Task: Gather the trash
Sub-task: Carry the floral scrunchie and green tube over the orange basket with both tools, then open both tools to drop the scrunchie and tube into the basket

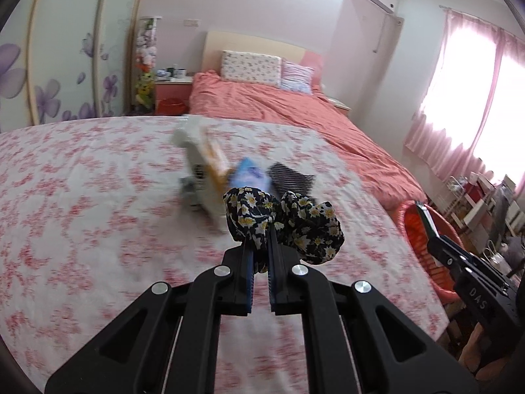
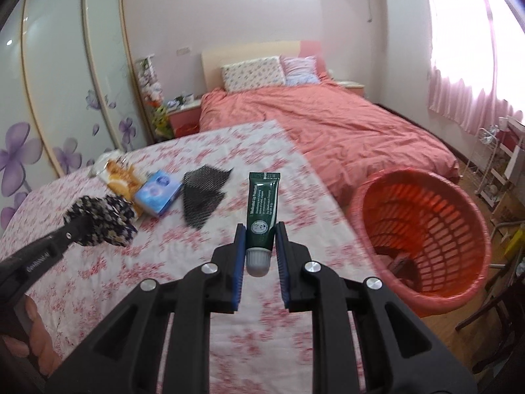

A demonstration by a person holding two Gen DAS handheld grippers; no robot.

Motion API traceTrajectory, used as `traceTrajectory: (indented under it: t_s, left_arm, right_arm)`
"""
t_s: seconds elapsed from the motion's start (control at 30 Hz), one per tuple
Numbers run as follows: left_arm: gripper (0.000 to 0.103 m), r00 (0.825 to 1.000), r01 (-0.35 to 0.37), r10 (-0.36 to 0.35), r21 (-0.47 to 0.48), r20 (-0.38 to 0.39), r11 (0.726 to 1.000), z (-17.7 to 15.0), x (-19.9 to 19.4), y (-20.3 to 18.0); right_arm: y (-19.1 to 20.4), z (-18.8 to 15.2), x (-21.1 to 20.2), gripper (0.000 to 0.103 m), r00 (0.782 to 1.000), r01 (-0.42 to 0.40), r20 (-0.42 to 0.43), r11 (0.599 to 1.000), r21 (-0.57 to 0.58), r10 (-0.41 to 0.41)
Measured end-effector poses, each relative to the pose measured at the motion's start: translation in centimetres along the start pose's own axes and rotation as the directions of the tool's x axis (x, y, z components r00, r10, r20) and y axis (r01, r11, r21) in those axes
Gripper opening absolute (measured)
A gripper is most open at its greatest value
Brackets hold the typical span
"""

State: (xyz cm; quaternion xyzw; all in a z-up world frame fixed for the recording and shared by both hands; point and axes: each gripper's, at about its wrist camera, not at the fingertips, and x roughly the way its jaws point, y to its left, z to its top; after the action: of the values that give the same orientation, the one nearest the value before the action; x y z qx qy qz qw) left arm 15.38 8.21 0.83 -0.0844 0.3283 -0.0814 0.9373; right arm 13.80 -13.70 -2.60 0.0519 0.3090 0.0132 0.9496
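My left gripper (image 1: 260, 246) is shut on a dark floral scrunchie (image 1: 295, 223), held above the pink floral table cover (image 1: 82, 197); the scrunchie also shows in the right wrist view (image 2: 101, 220). My right gripper (image 2: 261, 233) is shut on a dark green tube (image 2: 262, 207) with a white cap, held upright above the table. A red plastic basket (image 2: 423, 239) stands on the floor to the right of the table; it shows in the left wrist view too (image 1: 423, 229). On the table lie an orange snack packet (image 2: 121, 177), a blue tissue pack (image 2: 159, 195) and a black mesh piece (image 2: 203, 193).
A bed with a coral cover (image 2: 328, 121) stands behind the table. A wardrobe with purple flower doors (image 2: 65, 98) is at the left. A white wire rack (image 2: 492, 164) and pink curtains (image 2: 466, 49) are at the right. A dark chair (image 2: 498, 312) is beside the basket.
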Motion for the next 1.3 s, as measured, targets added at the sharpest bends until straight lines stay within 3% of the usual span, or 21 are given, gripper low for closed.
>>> traceTrajectory:
  t_s: [0.43,0.73,1.3]
  left_arm:
    - [0.006,0.986,0.163,-0.161,0.076,-0.034,0.984,0.3,2.8,-8.9]
    - [0.006,0.961,0.277,-0.269,0.142,-0.071,0.951,0.5,4.8,-15.2]
    - [0.006,0.922,0.379,-0.347,0.218,-0.169,0.899,-0.7,9.3,-22.5]
  right_arm:
    - [-7.8,0.8,-2.6,0.018,0.984,0.145,0.094,0.985,0.095,-0.154]
    - [-13.2,0.8,-2.6,0.018,0.968,0.212,0.099,0.961,0.178,-0.231]
    - [-20.4,-0.1,-0.3,0.018,0.961,0.235,0.077,0.929,0.286,-0.267]
